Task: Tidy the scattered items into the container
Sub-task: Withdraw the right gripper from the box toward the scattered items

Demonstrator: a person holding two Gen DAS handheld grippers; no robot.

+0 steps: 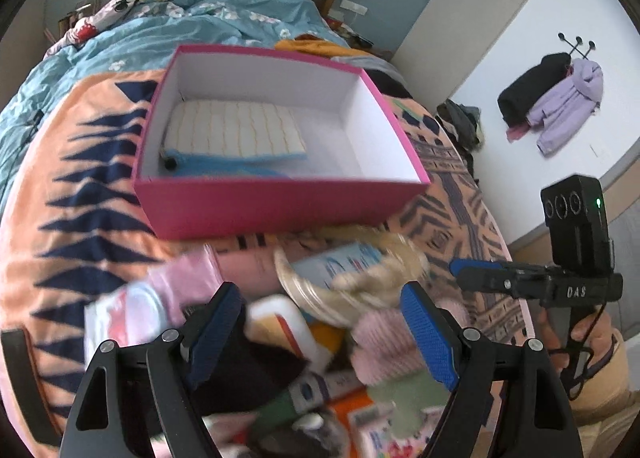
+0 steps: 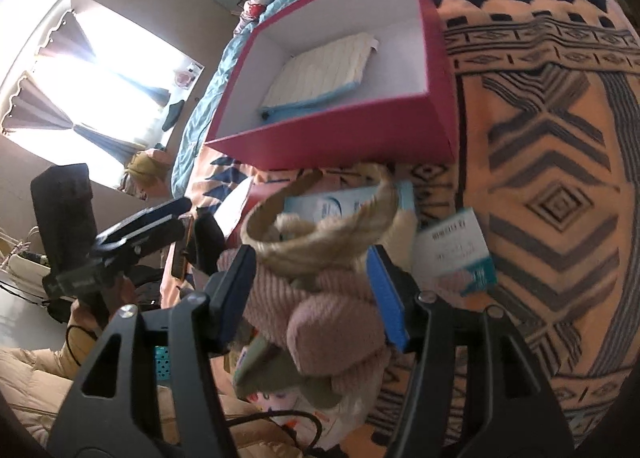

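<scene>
A pink box (image 1: 280,210) (image 2: 340,142) with a white inside stands on the bed. In it lie a cream knitted piece (image 1: 236,130) (image 2: 320,74) and something blue. In front of it is a blurred pile: a beige headband (image 1: 384,270) (image 2: 320,242), a blue-white carton (image 1: 340,262), a pink knitted piece (image 1: 384,342) (image 2: 332,314) and a pink sock (image 1: 188,282). My left gripper (image 1: 320,322) hangs open above the pile, holding nothing. My right gripper (image 2: 310,286) (image 1: 472,272) is part open over the pink knitted piece, which shows between its fingers; no pad visibly presses it.
An orange patterned blanket (image 1: 80,178) (image 2: 540,138) covers the near bed, with a blue duvet (image 1: 120,46) behind the box. A white printed packet (image 2: 452,250) lies right of the pile. Coats (image 1: 560,106) hang on the wall. A bright window (image 2: 80,78) is at the left.
</scene>
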